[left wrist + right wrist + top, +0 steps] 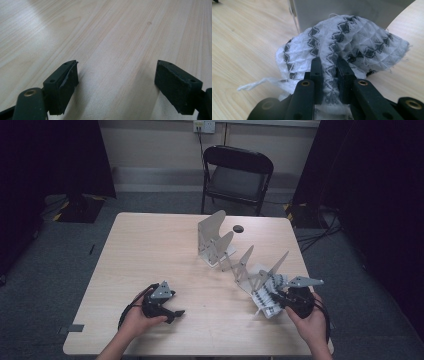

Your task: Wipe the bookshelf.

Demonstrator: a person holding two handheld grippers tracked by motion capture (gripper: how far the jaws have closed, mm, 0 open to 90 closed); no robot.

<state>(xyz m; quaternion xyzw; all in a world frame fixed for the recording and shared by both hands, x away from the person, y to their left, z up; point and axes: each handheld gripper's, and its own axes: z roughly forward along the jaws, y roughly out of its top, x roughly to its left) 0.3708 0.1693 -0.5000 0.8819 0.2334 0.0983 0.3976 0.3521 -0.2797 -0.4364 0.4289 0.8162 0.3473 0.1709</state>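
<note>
A white cloth with black diamond patterns is bunched between the jaws of my right gripper, which is shut on it. In the high view the cloth lies at the table's right front, against the near end of a grey metal rack of slanted plates, with the right gripper just right of it. A grey plate of the rack stands right behind the cloth. My left gripper rests at the left front of the table, jaws open over bare wood.
The light wooden table has a small black round object near its far edge. A black folding chair stands behind the table. Dark curtains hang at both sides and cables lie on the floor at the right.
</note>
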